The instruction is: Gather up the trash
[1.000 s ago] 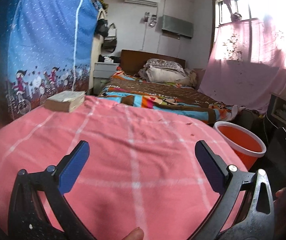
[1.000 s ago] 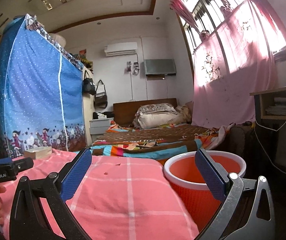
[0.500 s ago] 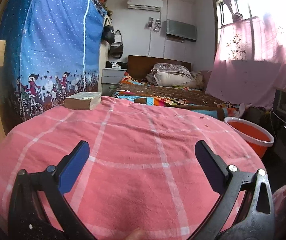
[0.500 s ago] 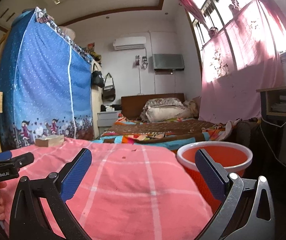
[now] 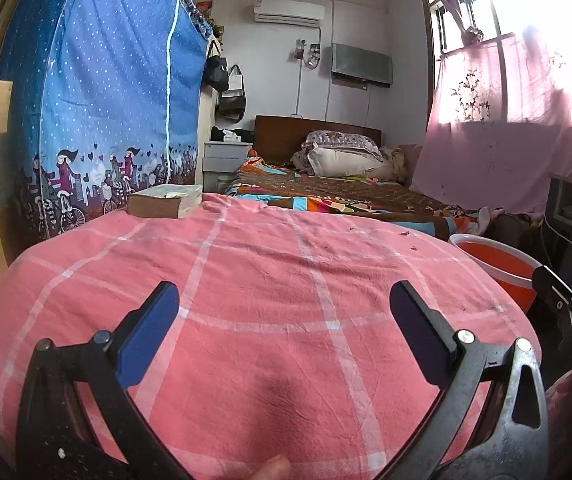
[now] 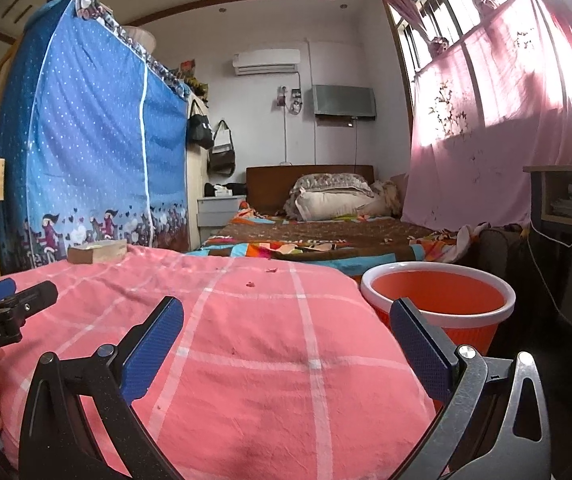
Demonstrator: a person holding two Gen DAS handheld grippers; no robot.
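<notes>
Small dark red scraps of trash [image 5: 405, 233] lie on the far right part of a pink checked cloth [image 5: 269, 280]; they also show in the right wrist view [image 6: 250, 284]. An orange bin with a white rim [image 6: 438, 300] stands to the right of the cloth, also seen in the left wrist view [image 5: 498, 264]. My left gripper [image 5: 283, 336] is open and empty over the near part of the cloth. My right gripper [image 6: 286, 340] is open and empty, low at the cloth's near right, beside the bin.
A thick book [image 5: 165, 200] lies at the cloth's far left corner. A blue curtained wardrobe [image 5: 101, 100] stands on the left, a bed [image 5: 338, 192] behind, a pink curtain [image 5: 506, 128] and a desk [image 6: 566, 200] on the right.
Both grippers have pulled back and tilted up, so more of the cloth and room shows. Both stay open and empty.
</notes>
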